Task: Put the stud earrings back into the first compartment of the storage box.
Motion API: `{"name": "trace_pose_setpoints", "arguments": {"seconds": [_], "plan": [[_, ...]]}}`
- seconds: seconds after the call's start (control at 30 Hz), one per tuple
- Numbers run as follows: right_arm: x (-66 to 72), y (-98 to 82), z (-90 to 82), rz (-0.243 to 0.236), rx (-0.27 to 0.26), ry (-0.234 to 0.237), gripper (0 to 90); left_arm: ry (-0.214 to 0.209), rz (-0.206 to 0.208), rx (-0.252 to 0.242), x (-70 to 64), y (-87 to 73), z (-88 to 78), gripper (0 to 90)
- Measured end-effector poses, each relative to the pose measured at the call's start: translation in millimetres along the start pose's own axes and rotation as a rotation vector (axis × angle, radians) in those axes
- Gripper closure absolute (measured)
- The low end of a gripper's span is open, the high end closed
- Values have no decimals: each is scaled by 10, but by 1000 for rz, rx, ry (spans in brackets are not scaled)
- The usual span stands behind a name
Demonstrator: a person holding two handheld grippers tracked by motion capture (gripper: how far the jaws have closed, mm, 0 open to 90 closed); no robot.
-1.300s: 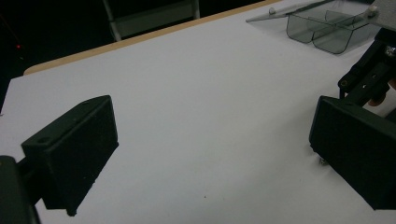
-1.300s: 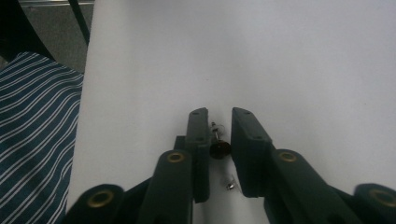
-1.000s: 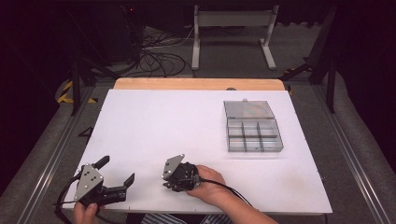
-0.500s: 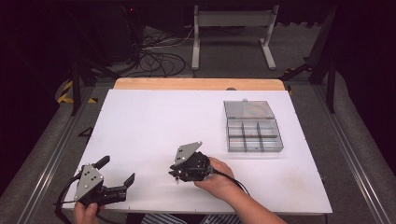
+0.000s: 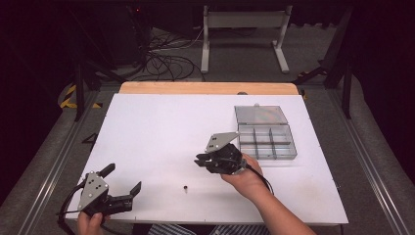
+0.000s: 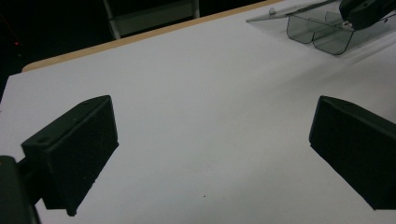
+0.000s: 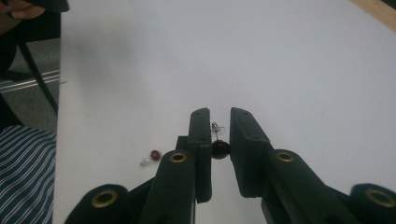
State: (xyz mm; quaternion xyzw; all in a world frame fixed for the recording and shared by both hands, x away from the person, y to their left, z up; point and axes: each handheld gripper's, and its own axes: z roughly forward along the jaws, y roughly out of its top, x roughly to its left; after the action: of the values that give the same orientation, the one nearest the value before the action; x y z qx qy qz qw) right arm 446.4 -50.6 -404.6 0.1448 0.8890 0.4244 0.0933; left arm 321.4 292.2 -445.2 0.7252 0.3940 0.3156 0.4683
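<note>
Two hand-held grippers — left (image 5: 123,182) splayed wide near the table's (image 5: 156,127) front edge, right (image 5: 201,160) pinching a dark bead (image 7: 220,149) mid-table.

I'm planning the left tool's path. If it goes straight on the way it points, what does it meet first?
Nothing, it seems: bare white table lies ahead of the open left tool up to the wooden strip. The clear box and right tool sit right of that line, though depth is unclear.

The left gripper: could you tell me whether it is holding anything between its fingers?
No, the left gripper has its fingers spread wide apart, with bare white table between them.
</note>
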Motion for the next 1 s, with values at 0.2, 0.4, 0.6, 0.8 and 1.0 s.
{"name": "trace_pose_setpoints", "arguments": {"seconds": [0.2, 0.4, 0.6, 0.8, 1.0], "plan": [[-167, -62, -165, 49, -17, -59, 792, -2, 2, 4, -2, -1, 2, 17], [-358, -148, -300, 101, -19, -125, 793, -2, 0, 4, -4, -2, 5, 17], [-535, -237, -402, 153, -16, -183, 793, 1, 2, 3, 2, -2, 3, 17], [-698, -336, -459, 200, 0, -232, 793, -1, 0, 4, -3, -3, 5, 17], [-840, -439, -489, 248, 18, -270, 793, 1, -1, 4, 0, -4, 4, 17]]}}
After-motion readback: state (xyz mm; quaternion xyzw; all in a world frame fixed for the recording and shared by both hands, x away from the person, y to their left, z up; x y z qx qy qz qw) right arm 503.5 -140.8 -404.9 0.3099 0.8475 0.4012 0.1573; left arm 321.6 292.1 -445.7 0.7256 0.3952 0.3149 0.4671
